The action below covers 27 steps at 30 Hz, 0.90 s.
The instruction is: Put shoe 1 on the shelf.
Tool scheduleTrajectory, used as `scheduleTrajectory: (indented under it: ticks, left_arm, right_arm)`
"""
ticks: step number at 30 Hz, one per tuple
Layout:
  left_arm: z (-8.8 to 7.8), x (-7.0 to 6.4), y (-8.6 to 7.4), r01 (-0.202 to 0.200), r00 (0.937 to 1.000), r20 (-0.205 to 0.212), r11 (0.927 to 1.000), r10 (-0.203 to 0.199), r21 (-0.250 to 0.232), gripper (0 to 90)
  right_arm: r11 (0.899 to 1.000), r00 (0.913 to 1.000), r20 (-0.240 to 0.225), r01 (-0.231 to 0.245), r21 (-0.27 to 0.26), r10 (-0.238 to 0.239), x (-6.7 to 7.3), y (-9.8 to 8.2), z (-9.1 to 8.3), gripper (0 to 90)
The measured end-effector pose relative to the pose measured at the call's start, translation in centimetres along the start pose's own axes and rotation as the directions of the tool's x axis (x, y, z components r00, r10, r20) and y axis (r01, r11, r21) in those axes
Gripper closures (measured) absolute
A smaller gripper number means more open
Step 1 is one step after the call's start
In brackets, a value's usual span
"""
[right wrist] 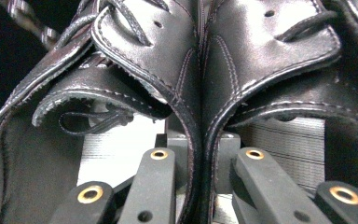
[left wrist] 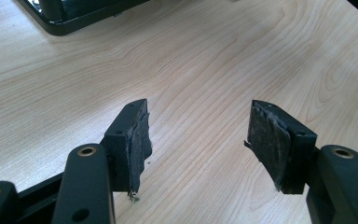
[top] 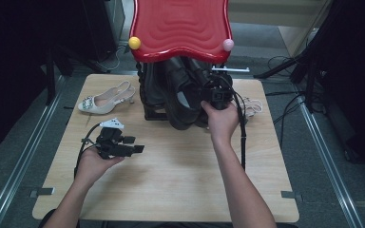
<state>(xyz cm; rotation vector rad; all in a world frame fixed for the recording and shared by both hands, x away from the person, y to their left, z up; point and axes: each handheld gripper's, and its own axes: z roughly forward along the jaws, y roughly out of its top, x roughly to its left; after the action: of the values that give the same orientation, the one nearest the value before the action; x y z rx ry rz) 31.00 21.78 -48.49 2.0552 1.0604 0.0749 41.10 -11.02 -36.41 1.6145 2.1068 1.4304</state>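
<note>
The right gripper (top: 217, 95) is closed on a pair of black leather boots (top: 183, 97), pinching the two adjoining inner collars together between its jaws. In the right gripper view, the two collar edges (right wrist: 200, 107) run straight up the centre, pressed side by side, with a jaw on either side of them; the pads themselves are hidden behind the leather.

The boots hang toe-down in front of the black rack (top: 147, 90) beneath the red shelf (top: 180, 26), with their long axis running roughly vertical and the soles turned away from the person. They sit directly ahead of the right hand (top: 221, 121), at the far centre of the wooden table (top: 180, 180).

The left gripper (top: 132, 145) rests low over the table at the near left, jaws spread apart and empty, well apart from the boots. A beige slingback heel (top: 105, 99) lies on its side at the far left.

Judgement: the right hand is the nearer, and any transfer depends on keeping both collars trapped.
</note>
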Motion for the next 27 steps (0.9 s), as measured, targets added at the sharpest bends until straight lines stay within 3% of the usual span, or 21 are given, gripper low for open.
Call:
scheduleTrajectory:
  ticks: [7,13,20,22,23,25,26,27]
  left_arm:
    - [0.0,0.1,-0.1,0.001,1.0,0.001,1.0,-0.001,0.002,38.8]
    - [0.1,-0.1,0.0,-0.005,1.0,0.002,1.0,0.005,0.003,38.9]
    - [0.1,-0.2,0.0,-0.01,0.9999,0.011,0.9999,0.01,0.006,38.9]
    - [0.1,-0.2,0.0,-0.009,0.9999,0.012,1.0,0.009,0.001,38.9]
    - [0.1,-0.2,0.0,-0.011,0.9999,0.013,0.9999,0.011,0.001,38.9]
    - [0.1,-0.2,0.0,-0.01,0.9998,0.016,0.9999,0.01,0.007,39.0]
    - [0.1,-0.2,0.0,-0.009,0.9999,0.014,0.9999,0.009,0.006,39.0]
    - [0.1,-0.2,0.0,-0.009,0.9998,0.016,0.9999,0.009,0.006,39.1]
  right_arm:
    - [0.994,0.9952,0.061,-0.072,-0.078,0.077,0.5,0.6,2.3,82.5]
    - [0.988,0.9892,0.1,-0.095,-0.122,0.107,1.3,0.5,3.5,82.4]
    - [0.983,0.9764,0.155,-0.131,-0.127,0.15,2.5,0.9,4.7,82.1]
    - [0.985,0.9697,0.2,-0.117,-0.126,0.14,2.6,1.0,5.2,81.4]
    - [0.988,0.9819,0.164,-0.072,-0.139,0.095,2.6,1.1,5.6,80.5]
    - [0.989,0.982,0.166,-0.068,-0.135,0.09,2.7,1.0,6.0,78.9]
    - [0.984,0.9672,0.2,-0.135,-0.118,0.157,3.2,0.9,5.9,78.7]
    - [0.989,0.9806,0.177,-0.06,-0.135,0.083,3.0,1.0,6.3,78.7]
